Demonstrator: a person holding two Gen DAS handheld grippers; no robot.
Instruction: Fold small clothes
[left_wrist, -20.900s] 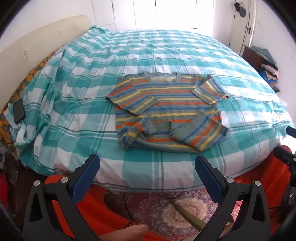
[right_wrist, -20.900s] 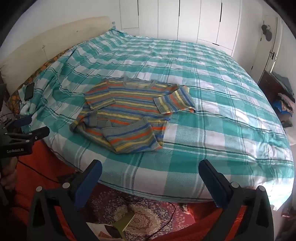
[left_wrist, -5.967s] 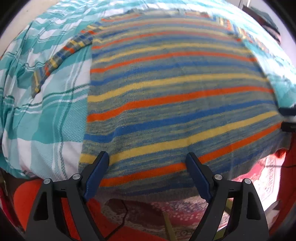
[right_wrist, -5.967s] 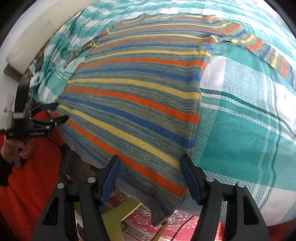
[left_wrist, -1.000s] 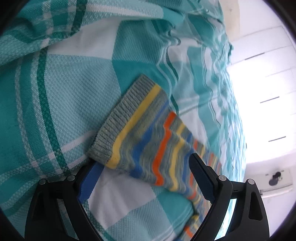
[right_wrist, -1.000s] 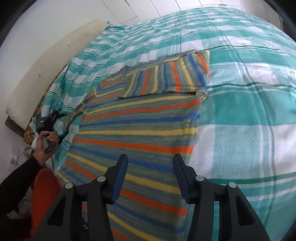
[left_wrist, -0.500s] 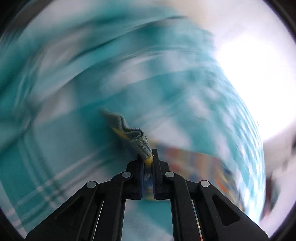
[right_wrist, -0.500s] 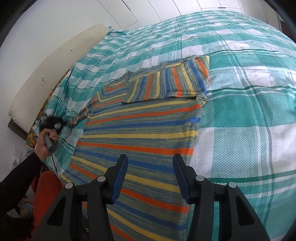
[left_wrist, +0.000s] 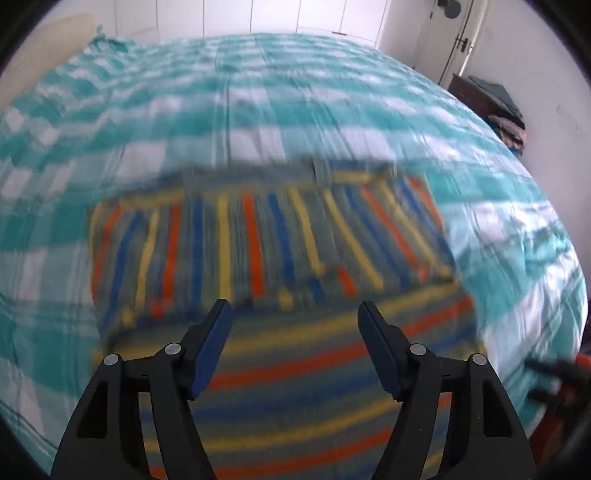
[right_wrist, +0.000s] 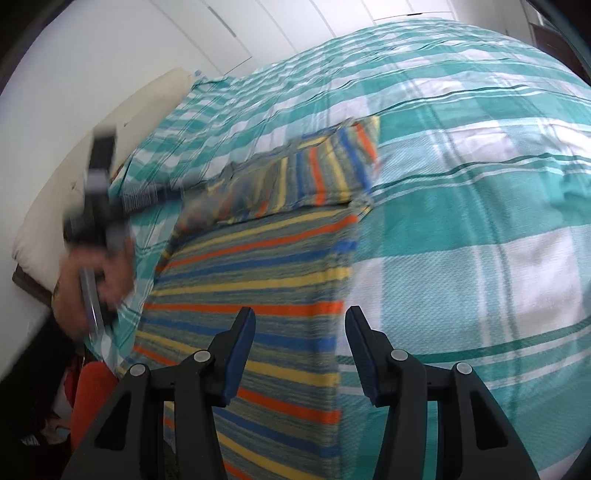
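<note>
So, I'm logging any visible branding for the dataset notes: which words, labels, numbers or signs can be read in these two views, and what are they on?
None can be read.
Striped sweater: no tag or print visible.
Checked bedspread: pattern only, no text.
Left gripper, seen from the right wrist: motion-blurred, any marking unreadable.
Right gripper: plain black and blue, no lettering visible.

striped sweater (left_wrist: 295, 332) | flat on bed | both sleeves folded across chest

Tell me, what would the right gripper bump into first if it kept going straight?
Probably the striped sweater: the right gripper is open over its right edge, with the checked bedspread just beside. Depth is hard to judge.
</note>
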